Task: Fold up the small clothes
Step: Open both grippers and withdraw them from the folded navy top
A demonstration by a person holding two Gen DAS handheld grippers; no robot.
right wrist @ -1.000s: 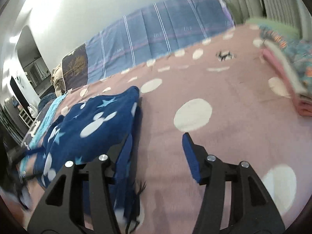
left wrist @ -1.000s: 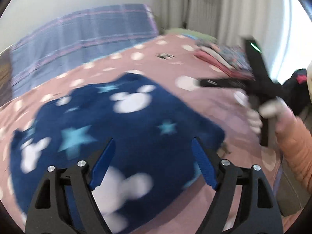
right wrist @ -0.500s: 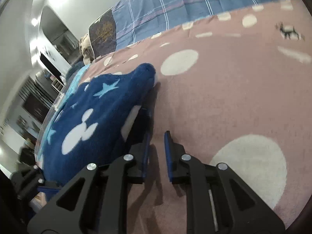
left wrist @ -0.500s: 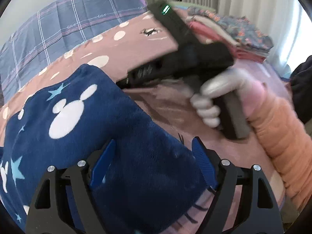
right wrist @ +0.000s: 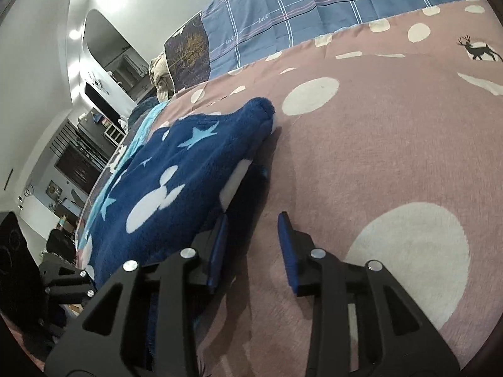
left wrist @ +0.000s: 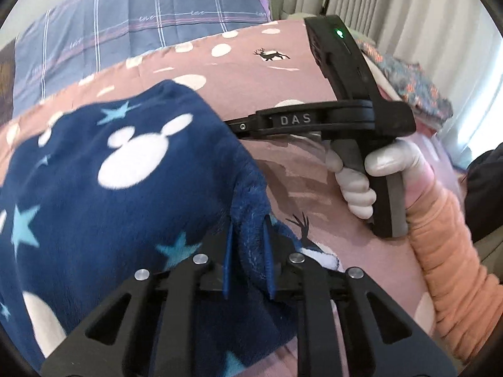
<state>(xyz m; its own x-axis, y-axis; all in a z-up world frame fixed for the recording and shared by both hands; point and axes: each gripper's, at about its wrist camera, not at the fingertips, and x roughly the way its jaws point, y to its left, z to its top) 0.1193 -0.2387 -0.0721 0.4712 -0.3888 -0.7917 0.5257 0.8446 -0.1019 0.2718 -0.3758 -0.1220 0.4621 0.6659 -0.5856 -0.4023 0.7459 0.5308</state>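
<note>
Fleece [left wrist: 103, 188]: navy, with white mouse heads and pale blue stars, folded and lying on the bed; it fills the left half of the left wrist view and the left-centre of the right wrist view.
Left gripper [left wrist: 248, 251]: low centre of its own view, jaws drawn in on a bunched navy edge of the fleece, fabric pinched between the blue pads [left wrist: 227, 257].
Bedspread [left wrist: 267, 81]: dusty pink with white dots and black deer prints, under the fleece and reaching right of it.
Plaid cover [left wrist: 141, 25]: blue-grey check with pink lines, across the far side of the bed in both views.
Right gripper [right wrist: 251, 245]: in its own view the jaws stand apart with bare bedspread between them; the left pad sits just beside the fleece's near edge, and whether it touches I cannot tell.
Hand [left wrist: 371, 176]: shown by the left wrist view alone; white-gloved, with an orange sleeve [left wrist: 446, 251], wrapped on the right gripper's black handle at right, the front of that tool pointing toward the fleece's far right side.
Clothes pile [left wrist: 415, 88]: patterned and pink folded pieces at the far right edge of the bed, in the left wrist view only.
Curtains [left wrist: 393, 3]: pale, behind the pile, left wrist view only.
Room [right wrist: 94, 100]: right wrist view only; white wall, dark shelving and furniture at the far left beyond the bed.
</note>
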